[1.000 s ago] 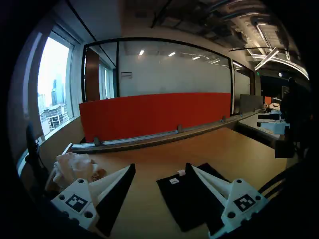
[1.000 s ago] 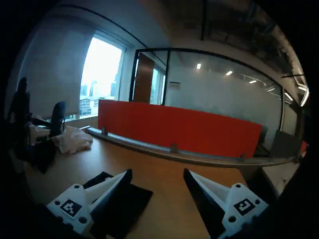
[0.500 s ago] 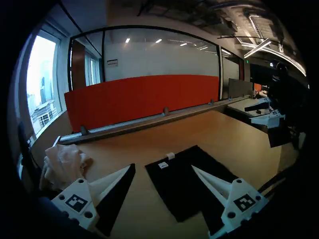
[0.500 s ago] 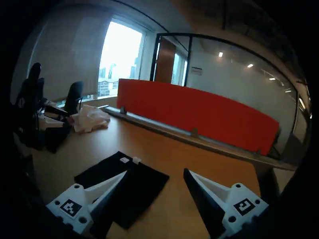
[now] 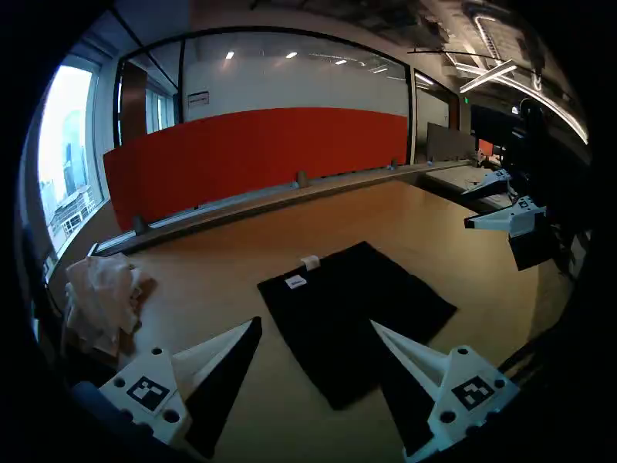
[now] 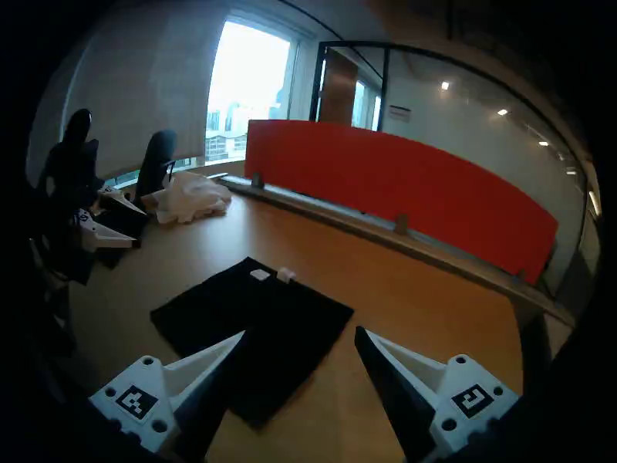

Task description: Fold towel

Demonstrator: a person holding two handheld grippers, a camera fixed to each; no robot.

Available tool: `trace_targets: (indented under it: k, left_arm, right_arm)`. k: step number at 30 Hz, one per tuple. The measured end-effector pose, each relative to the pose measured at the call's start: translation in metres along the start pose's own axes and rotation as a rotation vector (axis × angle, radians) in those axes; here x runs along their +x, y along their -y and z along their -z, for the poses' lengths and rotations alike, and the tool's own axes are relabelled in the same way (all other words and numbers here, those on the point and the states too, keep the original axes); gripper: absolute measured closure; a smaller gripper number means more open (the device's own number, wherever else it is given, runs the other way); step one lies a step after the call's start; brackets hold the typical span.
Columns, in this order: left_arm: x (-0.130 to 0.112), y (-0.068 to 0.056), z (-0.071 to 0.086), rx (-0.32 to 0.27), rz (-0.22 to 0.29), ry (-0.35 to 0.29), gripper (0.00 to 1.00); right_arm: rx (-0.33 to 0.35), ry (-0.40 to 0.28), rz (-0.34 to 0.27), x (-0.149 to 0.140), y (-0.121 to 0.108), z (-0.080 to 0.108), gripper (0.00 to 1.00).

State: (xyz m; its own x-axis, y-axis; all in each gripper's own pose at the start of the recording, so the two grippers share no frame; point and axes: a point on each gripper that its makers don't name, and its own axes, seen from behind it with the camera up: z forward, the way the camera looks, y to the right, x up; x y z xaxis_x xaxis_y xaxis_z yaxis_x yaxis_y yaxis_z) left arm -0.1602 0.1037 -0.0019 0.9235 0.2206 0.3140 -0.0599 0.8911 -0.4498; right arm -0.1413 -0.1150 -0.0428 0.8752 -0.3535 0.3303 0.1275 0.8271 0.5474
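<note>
A black towel (image 5: 351, 305) lies flat and spread out on the wooden table (image 5: 463, 255), with two small white tags (image 5: 302, 272) at its far edge. My left gripper (image 5: 315, 333) hangs open above the towel's near left part, holding nothing. In the right gripper view the same towel (image 6: 254, 320) lies ahead and to the left. My right gripper (image 6: 301, 339) is open above the towel's near right corner, also holding nothing. Each view also shows the other gripper farther off: the right gripper (image 5: 509, 220) and the left gripper (image 6: 104, 231), both above the table's edge.
A crumpled white cloth pile (image 5: 100, 297) sits at the table's window end, also seen as a cloth pile (image 6: 189, 197). A red divider panel (image 5: 254, 158) on a metal rail runs along the table's far edge. Dark office chairs (image 6: 158, 158) stand by the window.
Both cameras have tipped downward and drawn back, so the whole towel now shows instead of just its edge. Both grippers stayed open. The towel has not moved.
</note>
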Motion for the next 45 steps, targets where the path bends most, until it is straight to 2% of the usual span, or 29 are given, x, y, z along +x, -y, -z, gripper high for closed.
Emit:
trace_targets:
  k: [14, 23, 32, 45]
  left_arm:
    - [-0.063, -0.013, -0.028, -0.057, -0.010, 0.130, 0.07]
    - [-0.098, -0.018, -0.043, -0.082, -0.033, 0.205, 0.07]
    - [-0.128, -0.030, -0.051, -0.119, -0.049, 0.272, 0.07]
    - [-0.156, -0.040, -0.055, -0.148, -0.058, 0.346, 0.07]
  right_arm:
    - [0.068, 0.121, 0.023, -0.068, 0.024, -0.028, 0.00]
    - [0.107, 0.186, 0.009, -0.103, 0.038, -0.042, 0.00]
    - [0.129, 0.247, 0.026, -0.136, 0.047, -0.046, 0.00]
    - [0.162, 0.323, 0.044, -0.168, 0.051, -0.043, 0.01]
